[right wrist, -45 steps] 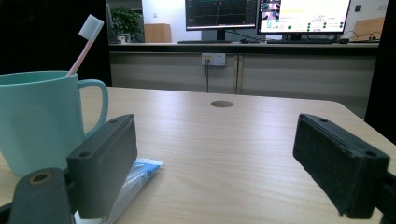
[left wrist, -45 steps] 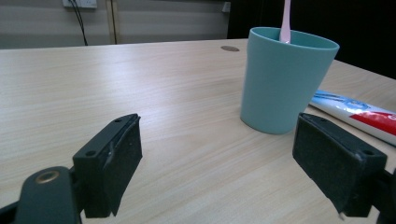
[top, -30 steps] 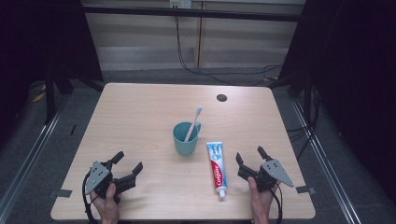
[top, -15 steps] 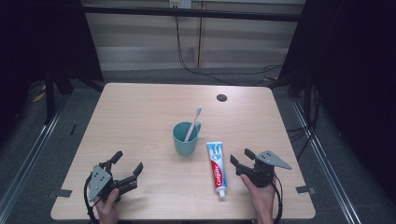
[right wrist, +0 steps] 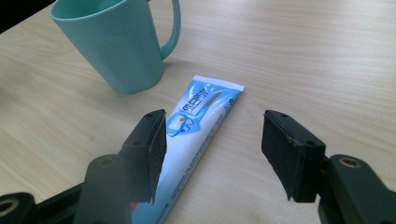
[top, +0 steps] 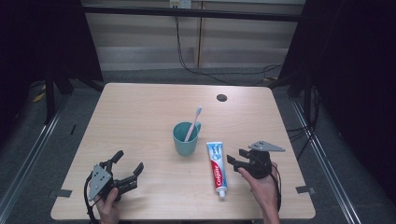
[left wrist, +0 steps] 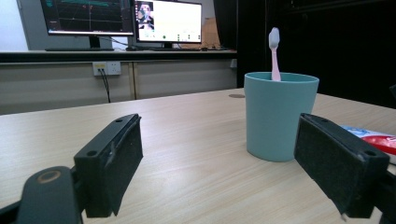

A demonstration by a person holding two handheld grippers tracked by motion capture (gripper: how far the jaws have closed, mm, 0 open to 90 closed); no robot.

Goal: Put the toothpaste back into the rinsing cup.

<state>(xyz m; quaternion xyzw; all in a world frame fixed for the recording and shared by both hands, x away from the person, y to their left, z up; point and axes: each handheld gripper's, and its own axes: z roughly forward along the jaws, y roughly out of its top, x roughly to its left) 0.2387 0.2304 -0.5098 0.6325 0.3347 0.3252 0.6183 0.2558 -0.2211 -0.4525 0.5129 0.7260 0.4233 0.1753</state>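
High view shows the table [top: 140,116], then the teal mug [top: 185,139] holding a toothbrush [top: 193,122] ahead of the wide-open left gripper [top: 128,164], and the toothpaste tube [top: 216,167] untouched just beside the right gripper [top: 236,156], jaws apart, nothing grasped yet.

table [top: 140,116]: pale wood | monitors [left wrist: 123,21]: two, lit, on back counter | wall socket [left wrist: 106,68] | surroundings: dark

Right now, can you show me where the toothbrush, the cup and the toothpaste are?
toothbrush [top: 192,125], high view, on its pink handle above the rim.
cup [left wrist: 275,119], left gripper view, on its teal side wall.
toothpaste [right wrist: 198,109], right gripper view, on the blue flat end of the tube.
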